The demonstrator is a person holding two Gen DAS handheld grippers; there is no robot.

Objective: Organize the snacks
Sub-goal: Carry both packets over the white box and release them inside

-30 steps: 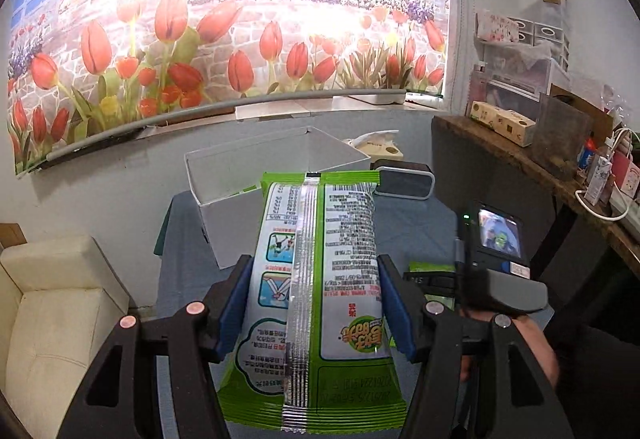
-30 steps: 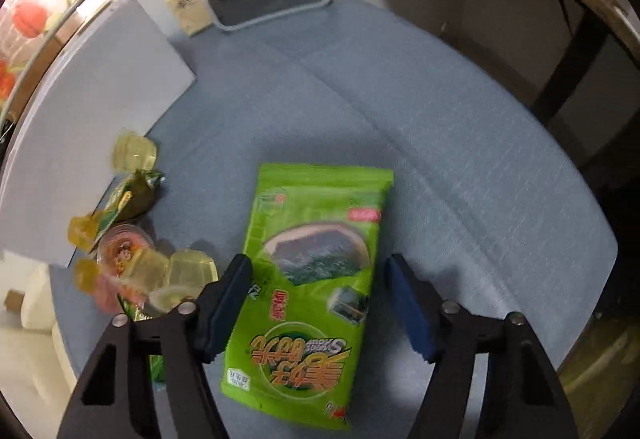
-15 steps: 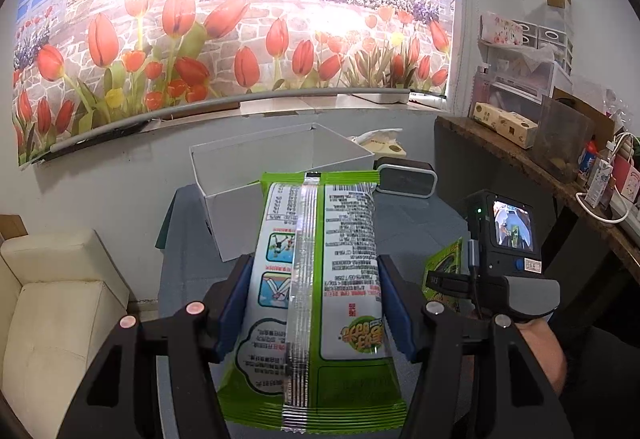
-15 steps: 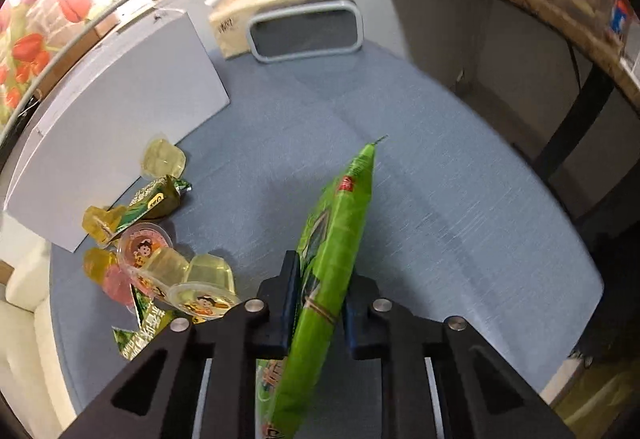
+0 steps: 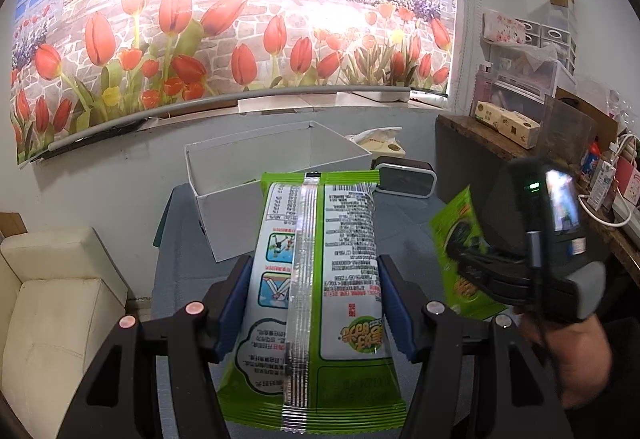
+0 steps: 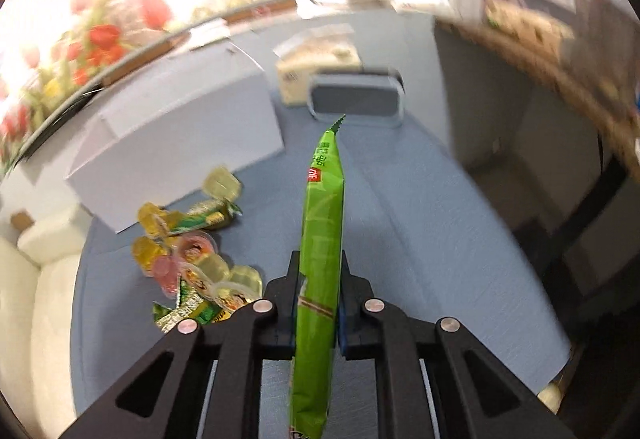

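My left gripper (image 5: 316,303) is shut on a green snack bag (image 5: 316,279), back side up, held above the blue table (image 5: 188,275). My right gripper (image 6: 318,313) is shut on a second green snack bag (image 6: 322,239), seen edge-on and lifted off the table; that bag also shows in the left wrist view (image 5: 456,255). An open white box (image 5: 276,175) stands at the table's back left and also shows in the right wrist view (image 6: 176,143). A pile of jelly cups and small green packets (image 6: 192,251) lies on the table in front of the box, left of my right gripper.
A dark speaker (image 5: 406,181) and a tissue pack (image 6: 316,63) sit at the back of the table. A cream sofa (image 5: 52,303) is to the left. A cluttered wooden shelf (image 5: 520,143) runs along the right wall.
My right gripper has shut on the second bag, lifted it off the table and swung upward. My left gripper holds its bag steady, drifting slightly.
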